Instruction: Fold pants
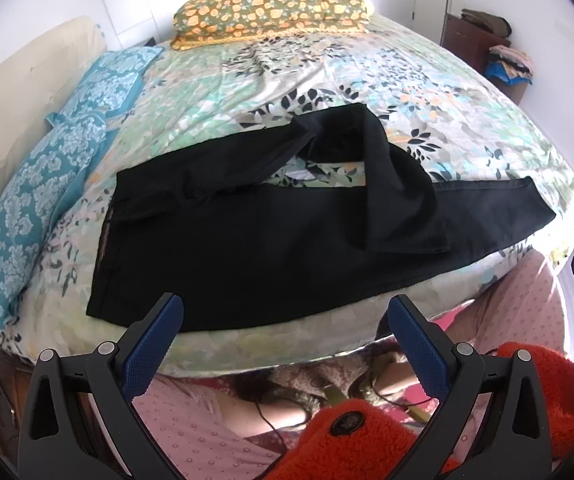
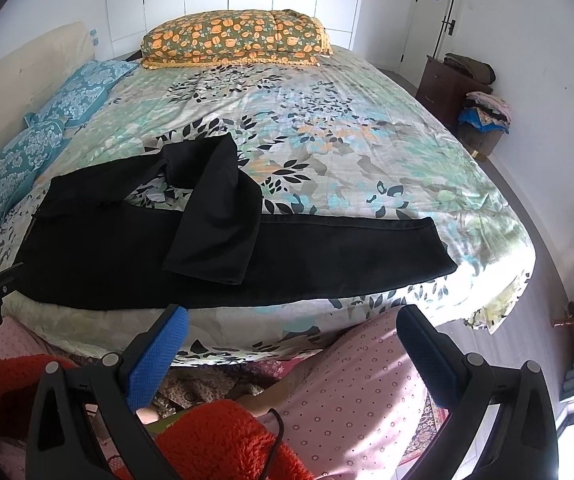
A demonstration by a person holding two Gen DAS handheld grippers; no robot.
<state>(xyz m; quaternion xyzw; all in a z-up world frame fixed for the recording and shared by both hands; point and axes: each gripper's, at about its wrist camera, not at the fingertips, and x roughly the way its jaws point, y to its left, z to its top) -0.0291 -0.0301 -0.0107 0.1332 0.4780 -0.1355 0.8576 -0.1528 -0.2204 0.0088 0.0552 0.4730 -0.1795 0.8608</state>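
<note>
Black pants (image 1: 247, 240) on bed, just beyond both empty, wide-apart grippers (image 1: 285, 312) (image 2: 293, 320).

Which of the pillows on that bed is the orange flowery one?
The single pillow at the bed's far edge, olive with orange flowers. The two others along the left side are teal with a white pattern.

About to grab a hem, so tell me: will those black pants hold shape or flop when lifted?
Likely floppy: on the black pants the far leg lies doubled back, draped limply across the near leg. The matte cloth probably won't slip. Both hand-held grippers are open, short of it.
</note>
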